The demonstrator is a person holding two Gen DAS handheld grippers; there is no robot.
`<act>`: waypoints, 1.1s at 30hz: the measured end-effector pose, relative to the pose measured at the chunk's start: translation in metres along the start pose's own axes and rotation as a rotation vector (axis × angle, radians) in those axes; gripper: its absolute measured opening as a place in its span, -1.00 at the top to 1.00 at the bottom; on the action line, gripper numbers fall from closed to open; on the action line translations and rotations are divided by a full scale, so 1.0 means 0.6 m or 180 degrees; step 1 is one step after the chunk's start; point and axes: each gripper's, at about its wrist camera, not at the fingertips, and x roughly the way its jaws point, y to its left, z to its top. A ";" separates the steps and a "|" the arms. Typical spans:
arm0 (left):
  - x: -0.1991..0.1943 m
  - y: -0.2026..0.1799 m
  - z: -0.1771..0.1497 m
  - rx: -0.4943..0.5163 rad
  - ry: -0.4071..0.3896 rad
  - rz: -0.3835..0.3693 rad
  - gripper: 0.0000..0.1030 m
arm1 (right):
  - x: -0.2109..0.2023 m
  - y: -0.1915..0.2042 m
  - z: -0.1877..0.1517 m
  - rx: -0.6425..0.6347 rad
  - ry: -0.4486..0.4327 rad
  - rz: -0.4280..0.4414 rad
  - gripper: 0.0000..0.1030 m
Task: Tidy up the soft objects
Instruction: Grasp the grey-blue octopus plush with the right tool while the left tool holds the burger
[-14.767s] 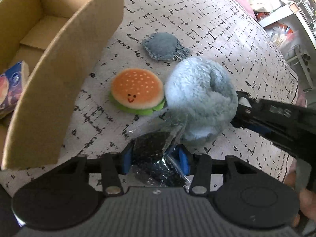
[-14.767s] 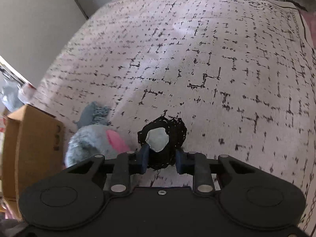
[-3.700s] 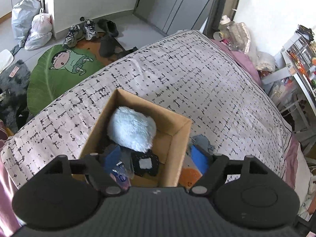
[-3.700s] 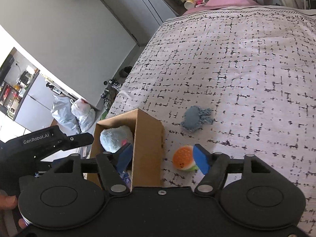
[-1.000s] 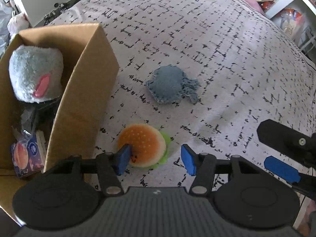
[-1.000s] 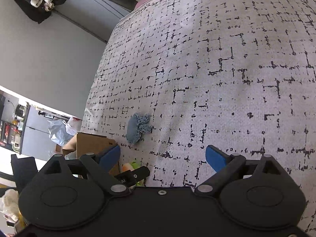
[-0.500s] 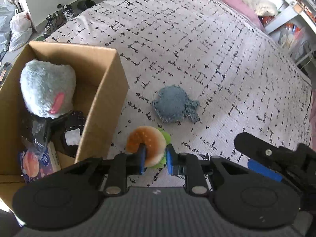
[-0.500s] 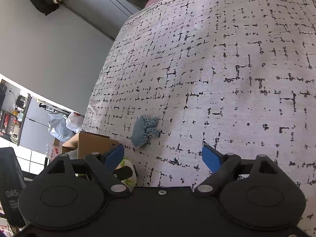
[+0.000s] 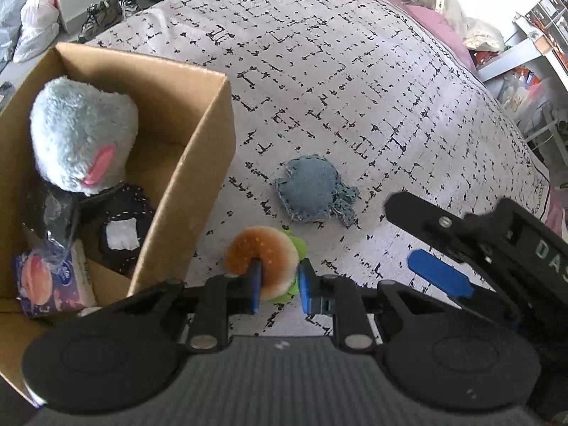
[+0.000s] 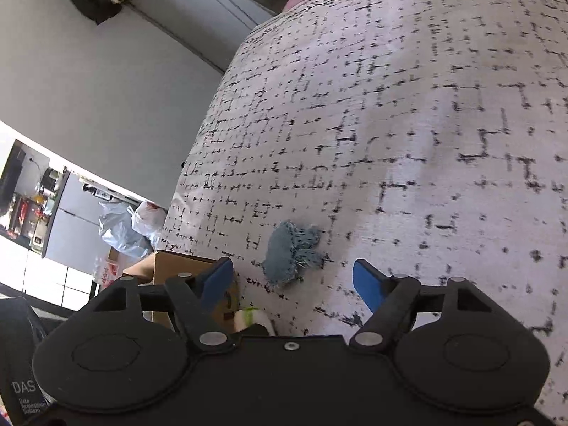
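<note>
Left hand-held gripper (image 9: 277, 289) clenched on orange plush burger (image 9: 264, 261). Right hand-held gripper (image 10: 293, 284) released, closing, nothing between. Lift clear of brown cardboard box (image 9: 198, 163) wall before release.

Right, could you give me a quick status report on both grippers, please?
Left gripper shut on burger plush. Right gripper open, jaws just been closing, nothing between them; denim pouch ahead. Cardboard box beside, nothing blocking.

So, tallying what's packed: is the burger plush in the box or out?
Out. The burger plush is pinched in the left tongs, beside the box.
</note>
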 end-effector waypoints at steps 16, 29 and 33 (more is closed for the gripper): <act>0.036 0.019 0.020 -0.0536 0.0140 -0.0229 0.60 | 0.080 0.020 0.001 -0.0264 0.0192 -0.0162 -0.12; 0.050 0.018 0.016 -0.0438 0.0174 -0.0290 0.59 | 0.101 0.010 0.004 -0.0465 0.0345 -0.0449 0.85; 0.050 0.017 0.017 -0.0406 0.0184 -0.0287 0.60 | 0.095 0.006 0.001 -0.0461 0.0338 -0.0424 0.91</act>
